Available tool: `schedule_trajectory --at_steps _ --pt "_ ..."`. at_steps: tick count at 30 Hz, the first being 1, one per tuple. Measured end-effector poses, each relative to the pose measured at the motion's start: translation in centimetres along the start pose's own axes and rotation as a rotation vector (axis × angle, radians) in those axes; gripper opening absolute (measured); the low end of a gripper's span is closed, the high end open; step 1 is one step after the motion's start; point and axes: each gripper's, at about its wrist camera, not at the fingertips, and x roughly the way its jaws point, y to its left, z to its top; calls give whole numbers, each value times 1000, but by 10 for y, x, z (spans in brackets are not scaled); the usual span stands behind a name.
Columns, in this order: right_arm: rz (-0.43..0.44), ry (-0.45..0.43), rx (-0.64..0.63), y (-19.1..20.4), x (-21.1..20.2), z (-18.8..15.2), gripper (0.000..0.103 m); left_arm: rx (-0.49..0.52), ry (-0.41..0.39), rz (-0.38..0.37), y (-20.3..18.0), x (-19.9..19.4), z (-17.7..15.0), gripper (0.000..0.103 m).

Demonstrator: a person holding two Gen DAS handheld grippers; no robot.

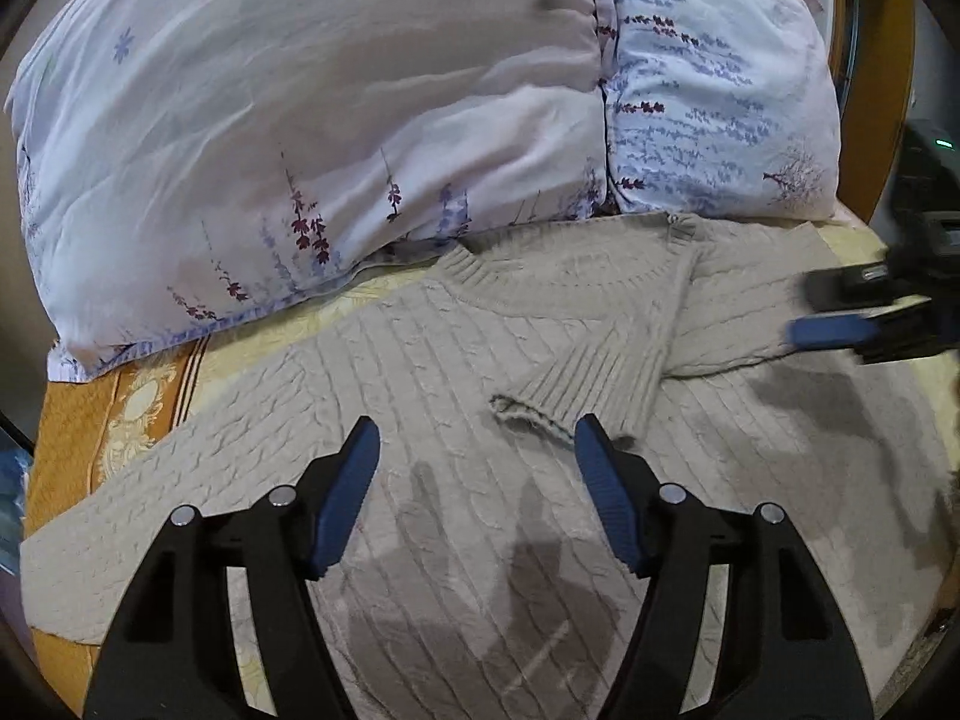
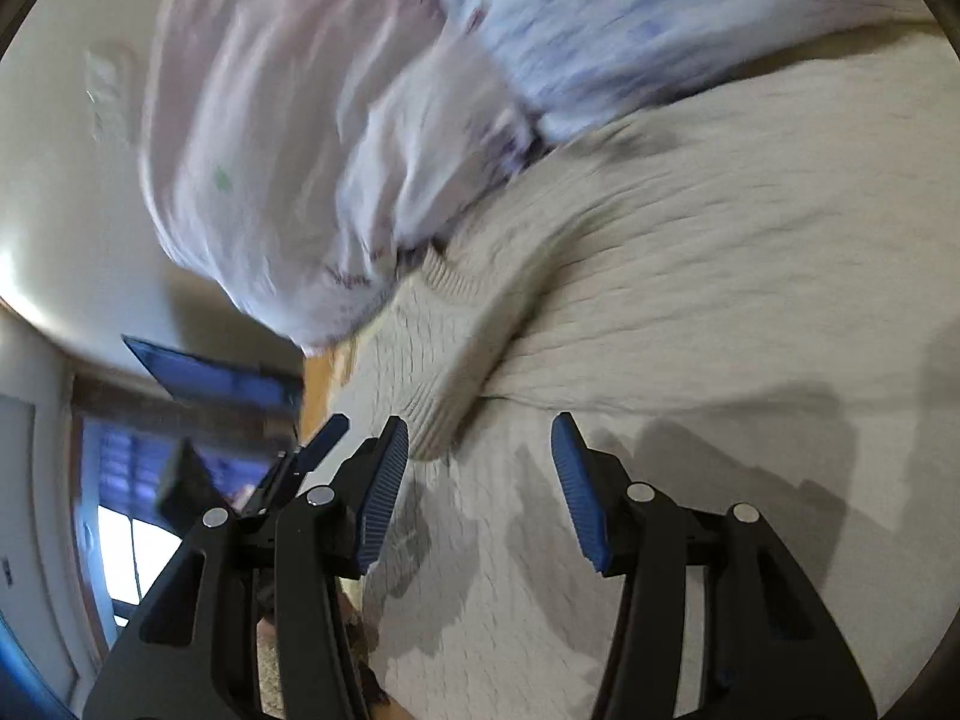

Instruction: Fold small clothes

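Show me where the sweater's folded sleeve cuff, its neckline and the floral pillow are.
sleeve cuff point(image 1: 591, 387), left wrist view, on the ribbed end of the folded sleeve.
neckline point(image 1: 570, 270), left wrist view, on the ribbed collar band.
floral pillow point(image 1: 312, 120), left wrist view, on the middle of its pale cover.

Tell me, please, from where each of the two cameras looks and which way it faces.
Left wrist: on the left tongs, angled down at the beige sweater, pillows behind; own blue pads open, right tongs at the right edge.
Right wrist: on the right tongs, rolled and blurred, over the folded sleeve; own pads open, left tongs alongside.
Shared: sweater, sleeve, pillows.
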Motion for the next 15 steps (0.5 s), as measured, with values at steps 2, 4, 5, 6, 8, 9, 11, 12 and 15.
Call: schedule_trajectory --at_steps 2,4,5,6,8,9,11,12,15 --pt "-18 60 -9 10 31 12 53 -50 1 -29 10 -1 2 76" --pt "7 52 -48 25 53 27 53 -127 -4 -68 23 -2 4 84" --pt "55 4 -74 35 58 37 53 -159 -3 -86 27 -2 5 85" --pt "98 -41 -93 43 59 44 53 -206 0 -121 35 0 7 85" --pt "160 -82 -115 54 54 48 53 -283 14 -183 47 4 8 85" --pt "191 -96 -128 58 50 47 53 -323 22 -215 53 7 8 85" --pt "184 -106 -171 61 41 40 54 -362 37 -240 57 14 7 84" --pt "111 -109 -192 59 34 32 54 -374 49 -257 57 17 7 83" --pt "14 -127 -167 32 5 9 54 -392 88 -319 49 25 6 71"
